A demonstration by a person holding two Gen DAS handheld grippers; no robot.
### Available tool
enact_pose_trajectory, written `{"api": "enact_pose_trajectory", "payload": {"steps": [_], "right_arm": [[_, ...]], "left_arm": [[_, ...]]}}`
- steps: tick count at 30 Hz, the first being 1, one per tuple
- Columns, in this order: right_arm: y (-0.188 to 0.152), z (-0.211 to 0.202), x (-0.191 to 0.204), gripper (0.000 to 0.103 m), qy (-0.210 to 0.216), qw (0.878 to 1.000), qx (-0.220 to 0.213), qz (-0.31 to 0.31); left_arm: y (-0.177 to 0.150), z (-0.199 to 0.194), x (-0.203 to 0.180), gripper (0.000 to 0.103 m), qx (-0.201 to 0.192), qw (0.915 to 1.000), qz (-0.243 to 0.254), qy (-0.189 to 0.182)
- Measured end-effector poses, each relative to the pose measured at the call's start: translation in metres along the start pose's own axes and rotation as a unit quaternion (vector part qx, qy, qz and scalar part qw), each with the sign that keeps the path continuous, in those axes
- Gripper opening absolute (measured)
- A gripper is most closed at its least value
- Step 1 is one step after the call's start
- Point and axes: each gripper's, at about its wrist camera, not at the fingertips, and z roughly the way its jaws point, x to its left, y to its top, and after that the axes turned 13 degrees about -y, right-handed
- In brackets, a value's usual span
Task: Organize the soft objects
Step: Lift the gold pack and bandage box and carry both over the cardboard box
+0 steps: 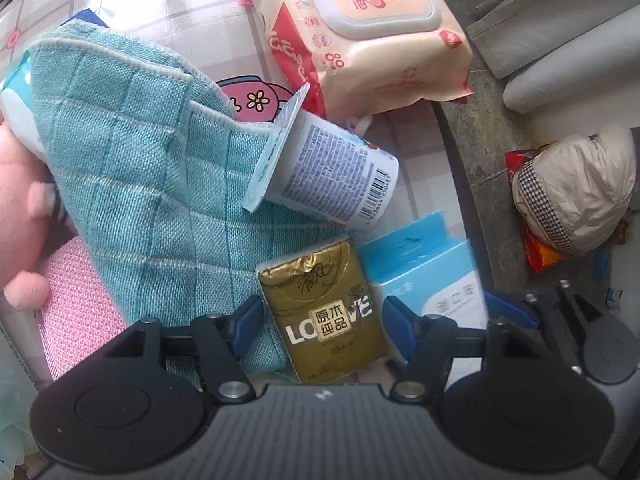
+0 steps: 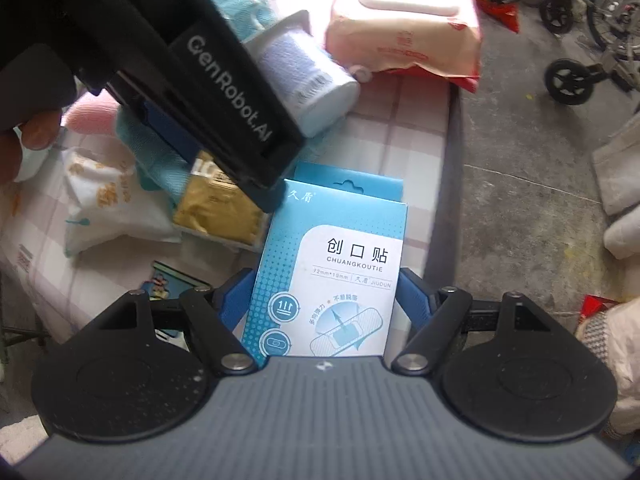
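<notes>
A gold pocket tissue pack (image 1: pixel 328 312) lies on the checked tablecloth, partly on a teal cloth (image 1: pixel 152 168). My left gripper (image 1: pixel 324 316) straddles the pack, open, with a small gap beside its right finger. In the right wrist view the black housing of the left gripper (image 2: pixel 224 92) leans over the same gold pack (image 2: pixel 216 208). My right gripper (image 2: pixel 326 280) points down at a blue plaster box (image 2: pixel 332 272), and its blue pads touch both long sides. A pink plush (image 1: pixel 20 200) and a pink cloth (image 1: pixel 76 312) lie at the left.
A yogurt cup (image 1: pixel 328 172) lies on its side on the teal cloth, below a big wet-wipes pack (image 1: pixel 360 32). A white printed tissue pack (image 2: pixel 108 200) lies left. The table edge (image 1: pixel 452 152) runs just right of the box; beyond it are the floor, a bag (image 1: pixel 572 192) and wheels (image 2: pixel 572 80).
</notes>
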Motion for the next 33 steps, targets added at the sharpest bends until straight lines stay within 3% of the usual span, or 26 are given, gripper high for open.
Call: {"api": "enact_pose_trajectory", "payload": {"steps": [6,14,24,33], "right_arm": [[-0.006,0.004,-0.018,0.076,-0.021,0.999,0.015,0.029],[-0.008,0.008,-0.023,0.076,-0.012,0.999,0.009,0.041],[-0.007,0.002,-0.03,0.075,0.003,0.997,0.011,0.071],[0.006,-0.039,-0.045,0.075,-0.006,0.996,-0.016,0.087]], "left_arm": [[0.005,0.008,-0.002,0.067,0.001,0.9999,-0.009,0.014],[0.005,0.012,-0.002,0.061,-0.011,0.9995,-0.022,0.021],[-0.015,-0.022,-0.009,0.06,-0.035,0.9994,-0.004,-0.004],[-0.023,-0.078,-0.021,0.06,-0.093,0.9951,0.003,-0.033]]}}
